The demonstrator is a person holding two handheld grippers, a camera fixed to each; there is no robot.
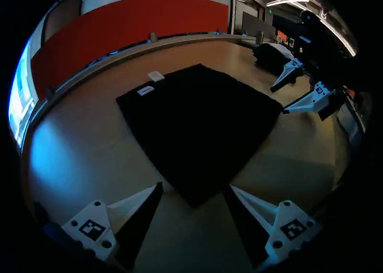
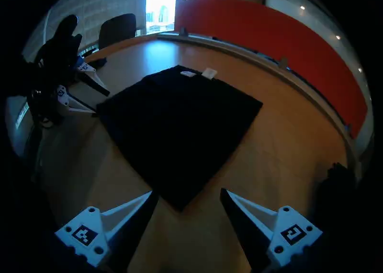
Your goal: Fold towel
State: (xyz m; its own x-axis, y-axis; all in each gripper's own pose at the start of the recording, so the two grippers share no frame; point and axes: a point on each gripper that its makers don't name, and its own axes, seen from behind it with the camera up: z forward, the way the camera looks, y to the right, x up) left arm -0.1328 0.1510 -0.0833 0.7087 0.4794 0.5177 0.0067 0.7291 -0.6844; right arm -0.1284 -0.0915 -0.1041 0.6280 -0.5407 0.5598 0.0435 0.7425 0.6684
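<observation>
A black towel (image 1: pixel 201 124) lies flat on the wooden table (image 1: pixel 81 163), with a white label near its far corner. One of its corners points at my left gripper (image 1: pixel 193 196), which stands open just short of it with nothing between the fingers. In the right gripper view the same towel (image 2: pixel 177 124) lies spread out, and its near corner points at my open right gripper (image 2: pixel 186 199). Off to the right in the left gripper view, the right gripper (image 1: pixel 280 99) hovers open at the towel's right corner. At the left of the right gripper view, the left gripper (image 2: pixel 98 103) stands open by the towel's left corner.
A red partition (image 1: pixel 134 28) runs along the table's far edge. A dark pile (image 1: pixel 270 57) sits on the table at the far right in the left gripper view. Chairs (image 2: pixel 117 28) stand beyond the table in the right gripper view.
</observation>
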